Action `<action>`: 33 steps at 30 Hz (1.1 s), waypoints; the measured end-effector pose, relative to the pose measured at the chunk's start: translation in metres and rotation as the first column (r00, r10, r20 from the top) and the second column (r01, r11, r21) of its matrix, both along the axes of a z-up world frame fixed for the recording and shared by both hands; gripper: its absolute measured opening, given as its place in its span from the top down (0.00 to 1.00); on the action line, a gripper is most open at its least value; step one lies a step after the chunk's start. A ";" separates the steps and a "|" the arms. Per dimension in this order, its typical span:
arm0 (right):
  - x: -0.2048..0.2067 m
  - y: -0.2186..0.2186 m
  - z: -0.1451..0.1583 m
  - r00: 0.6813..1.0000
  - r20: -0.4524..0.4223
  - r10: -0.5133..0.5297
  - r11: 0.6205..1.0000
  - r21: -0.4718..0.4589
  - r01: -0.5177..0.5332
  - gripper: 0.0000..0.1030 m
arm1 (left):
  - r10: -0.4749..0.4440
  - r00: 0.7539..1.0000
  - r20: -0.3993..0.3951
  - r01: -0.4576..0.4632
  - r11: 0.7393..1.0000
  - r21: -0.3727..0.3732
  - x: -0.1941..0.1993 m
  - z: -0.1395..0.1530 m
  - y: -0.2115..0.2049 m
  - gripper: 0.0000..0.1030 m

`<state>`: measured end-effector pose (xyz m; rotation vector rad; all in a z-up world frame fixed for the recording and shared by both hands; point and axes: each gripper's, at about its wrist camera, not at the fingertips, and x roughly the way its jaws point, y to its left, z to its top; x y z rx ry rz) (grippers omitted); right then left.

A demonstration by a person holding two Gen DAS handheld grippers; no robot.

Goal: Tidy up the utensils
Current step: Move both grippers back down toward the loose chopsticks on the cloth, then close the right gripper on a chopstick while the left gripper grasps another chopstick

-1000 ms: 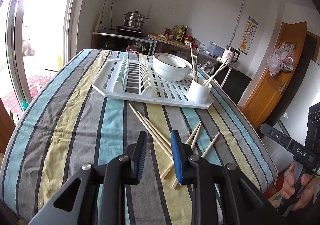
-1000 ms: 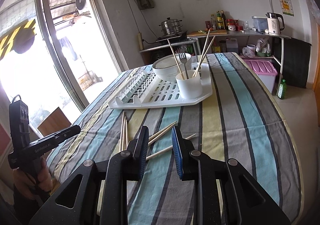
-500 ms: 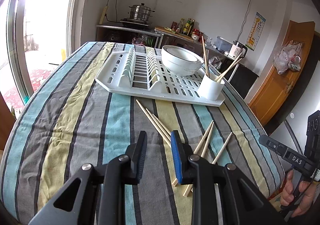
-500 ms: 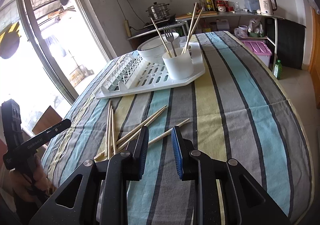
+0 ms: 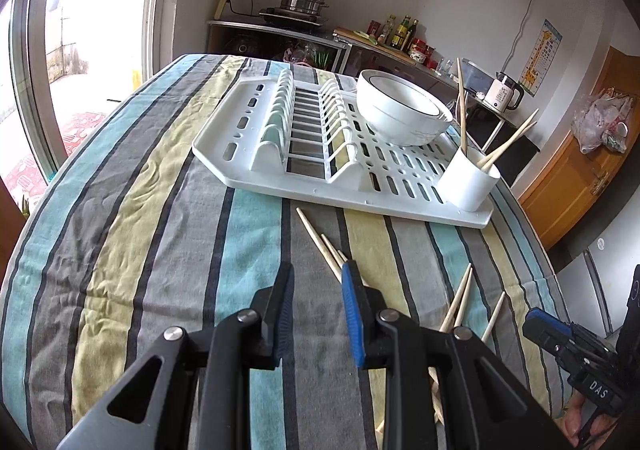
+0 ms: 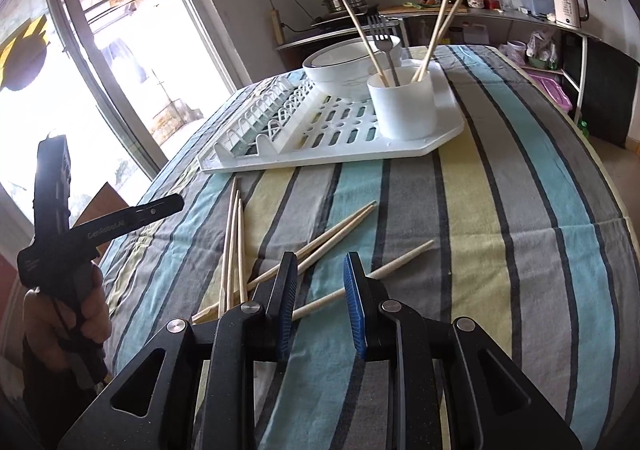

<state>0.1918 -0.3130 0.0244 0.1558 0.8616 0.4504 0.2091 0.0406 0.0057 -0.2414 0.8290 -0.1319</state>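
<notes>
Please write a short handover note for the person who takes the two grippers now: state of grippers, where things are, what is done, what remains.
Left gripper: open, empty, above the cloth.
Right gripper: open, empty, over one loose chopstick.
White cup on the drying rack holds three chopsticks and a fork.
Left: about six chopsticks lying on the striped tablecloth go into the cup.

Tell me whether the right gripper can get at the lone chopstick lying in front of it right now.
Probably yes. The right gripper hangs over the lone chopstick with jaws apart and empty, and nothing lies between them. The other loose chopsticks lie off to the side on the striped tablecloth.
</notes>
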 end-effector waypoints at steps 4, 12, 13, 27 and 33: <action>0.006 0.009 -0.001 1.000 0.000 0.019 1.000 -0.002 -0.019 0.76 | 0.005 1.000 -0.024 -0.005 1.000 0.010 0.020 -0.005 0.001 0.75; 0.017 0.034 -0.006 0.994 -0.022 0.108 0.993 -0.039 -0.109 0.76 | 0.025 0.997 -0.071 -0.025 1.000 -0.004 0.044 -0.017 0.010 0.75; 0.018 0.039 -0.008 0.992 -0.025 0.124 0.991 -0.048 -0.125 0.76 | 0.028 0.997 -0.068 -0.028 1.000 -0.008 0.043 -0.016 0.012 0.75; 0.039 0.101 -0.035 0.952 -0.089 0.293 0.935 -0.184 -0.305 0.76 | 0.062 0.997 -0.040 -0.064 0.997 -0.031 0.024 -0.008 0.043 0.75; 0.046 0.116 -0.040 0.944 -0.103 0.313 0.913 -0.241 -0.329 0.76 | 0.061 0.997 -0.041 -0.063 0.997 -0.038 0.025 -0.009 0.044 0.75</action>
